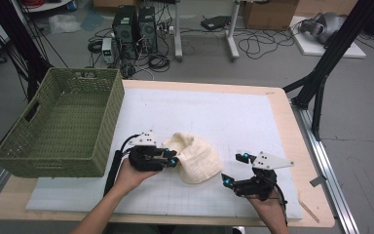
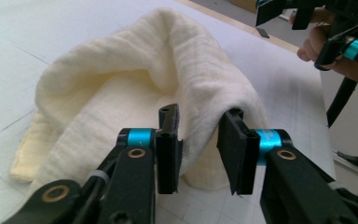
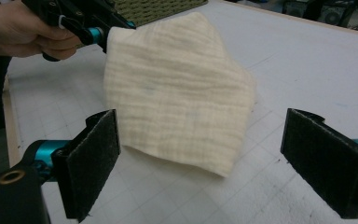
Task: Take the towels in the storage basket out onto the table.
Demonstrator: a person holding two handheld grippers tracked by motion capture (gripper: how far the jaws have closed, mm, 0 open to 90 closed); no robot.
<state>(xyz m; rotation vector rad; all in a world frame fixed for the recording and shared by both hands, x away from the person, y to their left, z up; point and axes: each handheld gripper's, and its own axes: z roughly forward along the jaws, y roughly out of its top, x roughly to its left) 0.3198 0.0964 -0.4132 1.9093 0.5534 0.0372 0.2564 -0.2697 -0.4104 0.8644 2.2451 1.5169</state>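
a cream waffle-weave cloth lies heaped and loosely doubled over on the white gridded mat, near the middle of the table and well apart from its far edge. the left gripper is at the cloth's left side; in the left gripper view its jaws stand narrow, with a raised fold of the fabric between the pads, the left pad touching the fold and a gap showing on the inner side of the right pad, so the grip appears not yet fully closed. the right gripper sits just beside the cloth's right edge without touching it; in the right gripper view its jaws stand wide apart and empty, with the cloth's near corner lying ahead of and between them. the green woven basket stands at the left end of the table, part of it overhanging the edge, and nothing is seen inside it. judgement: the work is at an early stage. the cloth is neither spread flat nor neatly folded, and it has not been moved to the basket. one side is being taken up, the other side remains to be gripped, and whatever folding or stowing is intended is still wholly outstanding.
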